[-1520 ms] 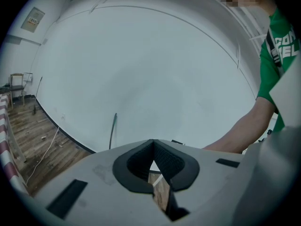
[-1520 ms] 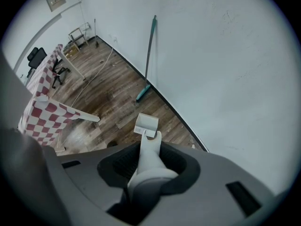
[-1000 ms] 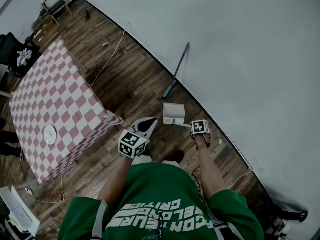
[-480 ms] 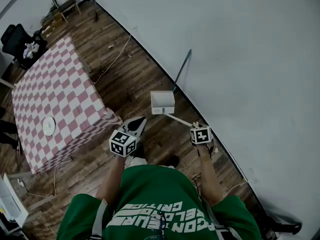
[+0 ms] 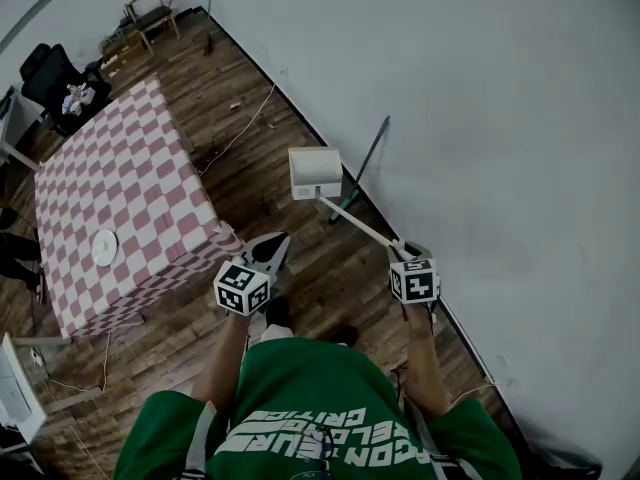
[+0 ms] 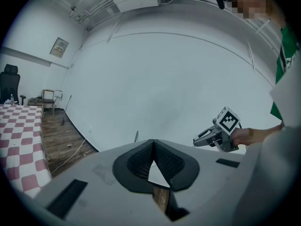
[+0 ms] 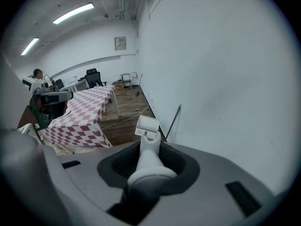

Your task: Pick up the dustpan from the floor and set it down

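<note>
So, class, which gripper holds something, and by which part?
The right gripper holds the dustpan by the free end of its long handle. The left gripper holds nothing.

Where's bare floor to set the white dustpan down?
Wooden floor between the red-and-white checked table and the green stick leaning on the wall is bare. Crowded: white cable farther along, chairs in the corner.

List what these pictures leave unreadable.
- Whether the dustpan holds anything: too small in the head view and the right gripper view.
- The round white thing on the checked table: head view, too small to identify.
- The floor directly below the camera: head view, covered by the green shirt.
</note>
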Tool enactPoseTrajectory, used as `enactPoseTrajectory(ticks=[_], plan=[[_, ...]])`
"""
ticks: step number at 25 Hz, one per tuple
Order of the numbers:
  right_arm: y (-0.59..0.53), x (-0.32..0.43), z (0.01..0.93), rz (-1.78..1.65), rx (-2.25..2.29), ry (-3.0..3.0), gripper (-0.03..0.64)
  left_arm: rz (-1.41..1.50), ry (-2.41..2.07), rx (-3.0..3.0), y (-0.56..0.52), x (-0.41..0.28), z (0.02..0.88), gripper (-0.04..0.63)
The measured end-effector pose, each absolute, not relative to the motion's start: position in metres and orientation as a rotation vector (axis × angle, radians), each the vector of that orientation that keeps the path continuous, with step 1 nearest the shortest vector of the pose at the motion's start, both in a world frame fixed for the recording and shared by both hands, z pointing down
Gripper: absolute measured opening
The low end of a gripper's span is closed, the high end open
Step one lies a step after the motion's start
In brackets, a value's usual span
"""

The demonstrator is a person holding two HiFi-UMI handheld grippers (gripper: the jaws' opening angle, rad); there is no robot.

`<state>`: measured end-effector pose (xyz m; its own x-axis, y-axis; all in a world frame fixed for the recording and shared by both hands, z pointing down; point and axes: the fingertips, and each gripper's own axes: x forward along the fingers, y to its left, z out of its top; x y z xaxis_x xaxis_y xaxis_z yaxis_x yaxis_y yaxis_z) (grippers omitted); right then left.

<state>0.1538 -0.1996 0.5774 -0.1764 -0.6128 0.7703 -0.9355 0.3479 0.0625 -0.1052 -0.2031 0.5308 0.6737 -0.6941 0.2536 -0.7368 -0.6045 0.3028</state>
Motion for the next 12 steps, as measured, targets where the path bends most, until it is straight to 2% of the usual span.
enactPoseTrajectory(ticks=[12], plan=[[-0.207,0.145,0.506,0.415,1.404,-1.98,0.12,0.145,-1.191,2.531,-0.208,-0.114,0.518,0.003]])
